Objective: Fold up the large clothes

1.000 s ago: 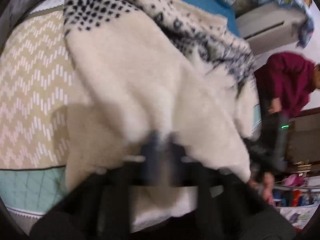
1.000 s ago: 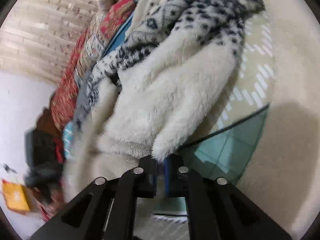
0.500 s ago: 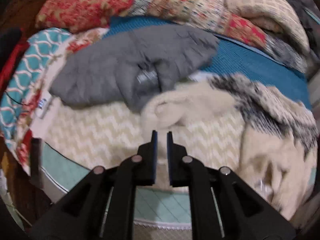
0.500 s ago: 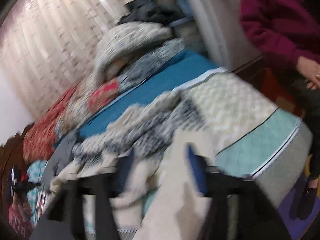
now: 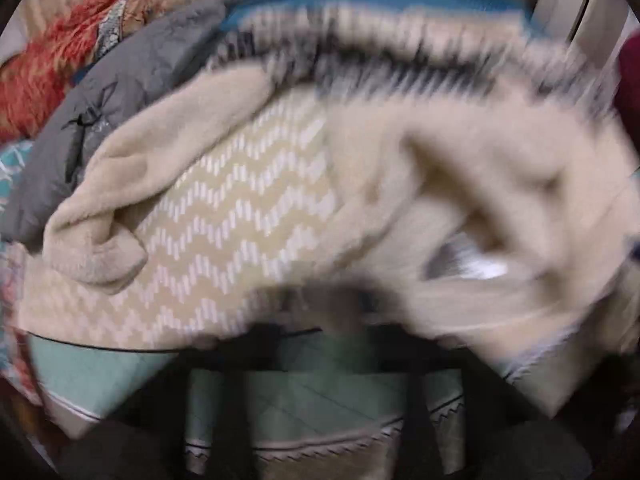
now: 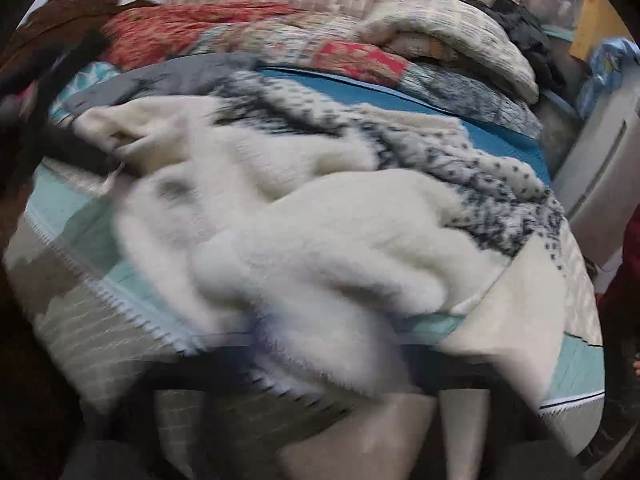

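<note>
A large cream fleece garment (image 5: pixel 460 168) with a black-and-white patterned part (image 5: pixel 400 52) lies crumpled on the bed. In the left wrist view, my left gripper (image 5: pixel 340 312) is a dark blur at the fleece's near edge. Its jaws are closing to shut, and the cream hem streaks into them. One cream sleeve (image 5: pixel 96 240) curls at the left. In the right wrist view the same fleece (image 6: pixel 340 240) is heaped close up. A fold of it drapes over my right gripper (image 6: pixel 320 364), whose jaws are closing with the fleece between them. The fingertips are hidden.
A bed cover with a chevron pattern (image 5: pixel 240 220) lies under the fleece, with a teal mattress edge (image 5: pixel 100 372) nearest me. A grey garment (image 5: pixel 120 92) and piled red patterned quilts (image 6: pixel 200 28) lie behind. A white appliance (image 6: pixel 600 168) and a person's maroon sleeve (image 6: pixel 628 280) are at the right.
Half a second ago both grippers were off the fleece, with the right one wide open. Now both are back at its near edge, with cloth at their jaws. Both views have swung.
</note>
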`<state>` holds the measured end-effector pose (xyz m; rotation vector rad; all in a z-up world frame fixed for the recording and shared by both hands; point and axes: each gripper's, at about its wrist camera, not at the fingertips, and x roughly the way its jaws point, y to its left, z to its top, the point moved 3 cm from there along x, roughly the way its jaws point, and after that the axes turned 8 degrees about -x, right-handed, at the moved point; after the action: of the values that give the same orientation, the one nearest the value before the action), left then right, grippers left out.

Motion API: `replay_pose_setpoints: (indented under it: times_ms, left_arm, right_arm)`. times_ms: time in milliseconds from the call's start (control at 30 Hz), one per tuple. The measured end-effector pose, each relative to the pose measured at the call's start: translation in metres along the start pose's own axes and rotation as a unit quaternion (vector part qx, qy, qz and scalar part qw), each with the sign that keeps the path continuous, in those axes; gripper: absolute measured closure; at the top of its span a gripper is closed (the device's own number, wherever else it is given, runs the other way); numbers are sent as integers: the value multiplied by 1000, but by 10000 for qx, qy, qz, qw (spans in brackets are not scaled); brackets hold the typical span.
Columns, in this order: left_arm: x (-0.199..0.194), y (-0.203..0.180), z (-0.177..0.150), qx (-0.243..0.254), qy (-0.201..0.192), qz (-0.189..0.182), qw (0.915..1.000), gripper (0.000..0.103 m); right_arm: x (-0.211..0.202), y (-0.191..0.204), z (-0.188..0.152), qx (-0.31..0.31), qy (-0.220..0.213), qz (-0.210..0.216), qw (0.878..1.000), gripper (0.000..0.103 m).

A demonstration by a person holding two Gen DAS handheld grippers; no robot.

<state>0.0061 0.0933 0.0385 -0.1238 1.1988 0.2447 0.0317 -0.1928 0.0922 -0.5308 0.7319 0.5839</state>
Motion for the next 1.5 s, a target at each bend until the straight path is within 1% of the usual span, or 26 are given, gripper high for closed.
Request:
replay_pose_setpoints:
  times_ms: [67, 100, 167, 233, 267, 333, 400, 500, 533, 600, 667, 733, 767, 800, 867, 900, 967, 1033, 1100, 1167, 1200, 1233, 1267, 1300, 1400, 1500]
  left_arm:
    - [-14, 15, -6, -399, 7, -432, 9983, 99]
    - [-35, 21, -14, -387, -170, -665, 9969, 99]
    - [-81, 29, -42, -171, -448, -924, 9946, 99]
    - [-111, 28, -71, 10, -521, -1238, 9909, 99]
    - [-118, 26, -83, 100, -510, -1342, 9896, 99]
    - [-122, 10, -112, 290, -385, -1449, 9883, 96]
    - [-108, -3, -140, 499, 78, -1507, 9873, 94]
    - [-80, 0, -174, 594, 750, -1316, 9867, 94]
    - [-77, 6, -178, 518, 904, -1292, 9861, 94]
    - [-84, 21, -172, 353, 764, -1127, 9901, 94]
    - [-98, 31, -154, 160, 458, -1097, 9928, 94]
    - [-108, 29, -139, 84, 253, -1184, 9926, 94]
    - [-110, 25, -133, 104, 190, -1230, 9922, 94]
    - [-114, 15, -127, 155, 123, -1300, 9913, 94]
    - [-117, -2, -120, 307, 21, -1420, 9894, 93]
    - [-118, -15, -119, 480, -81, -1421, 9887, 91]
    - [-122, -35, -122, 795, -262, -1431, 9862, 89]
    - [-120, -52, -128, 1054, -336, -1423, 9836, 89]
    - [-109, -63, -133, 1207, -252, -1326, 9835, 89]
    - [-91, -65, -134, 1137, -25, -1271, 9854, 88]
    - [-79, -67, -135, 1093, 95, -1206, 9866, 89]
    - [-74, -66, -137, 1141, 96, -1156, 9867, 92]
    - [-70, -66, -139, 1192, 92, -1105, 9867, 101]
    - [-68, -61, -139, 1137, 157, -1121, 9870, 103]
    - [-81, -36, -144, 926, 157, -1348, 9864, 103]
    - [-91, -12, -158, 763, 232, -1447, 9863, 103]
  right_arm:
    - [-35, -58, 1, 1042, -531, 12, 9931, 79]
    - [-51, -79, -4, 1317, -727, -204, 9884, 79]
    - [-101, -131, -26, 2022, -1077, -356, 9728, 79]
    - [-128, -157, -52, 2373, -1094, -402, 9644, 79]
    - [-135, -164, -67, 2473, -1022, -408, 9627, 79]
    - [-128, -164, -100, 2587, -545, -465, 9633, 79]
    - [-102, -156, -143, 2789, 53, -487, 9591, 76]
    - [-75, -144, -196, 3439, 744, 1, 9360, 74]
    - [-73, -142, -207, 3577, 818, 92, 9302, 74]
    - [-78, -144, -224, 3698, 816, 197, 9253, 74]
    - [-95, -150, -226, 3523, 737, -156, 9329, 74]
    - [-107, -152, -215, 3275, 561, -203, 9430, 67]
    - [-113, -146, -202, 3027, 409, 74, 9522, 63]
    - [-114, -140, -195, 2968, 317, 384, 9537, 55]
    - [-115, -125, -178, 3173, 44, 1277, 9397, 44]
    - [-108, -116, -173, 3382, 18, 1769, 9243, 41]
    - [-94, -108, -171, 3532, 111, 2054, 9127, 41]
    - [-77, -104, -173, 3656, 280, 2110, 9061, 41]
    - [-61, -107, -174, 3850, 275, 2110, 8981, 41]
    - [-47, -113, -169, 4035, 142, 2124, 8899, 41]
    - [-41, -117, -163, 4131, 56, 2232, 8829, 59]
    - [-42, -119, -156, 4144, -39, 2242, 8821, 89]
    - [-43, -121, -147, 4155, -116, 2239, 8815, 89]
    - [-57, -125, -142, 4154, -380, 2298, 8793, 89]
    - [-106, -129, -143, 3721, -739, 2231, 8980, 89]
    - [-118, -135, -174, 3695, -434, 1716, 9122, 89]
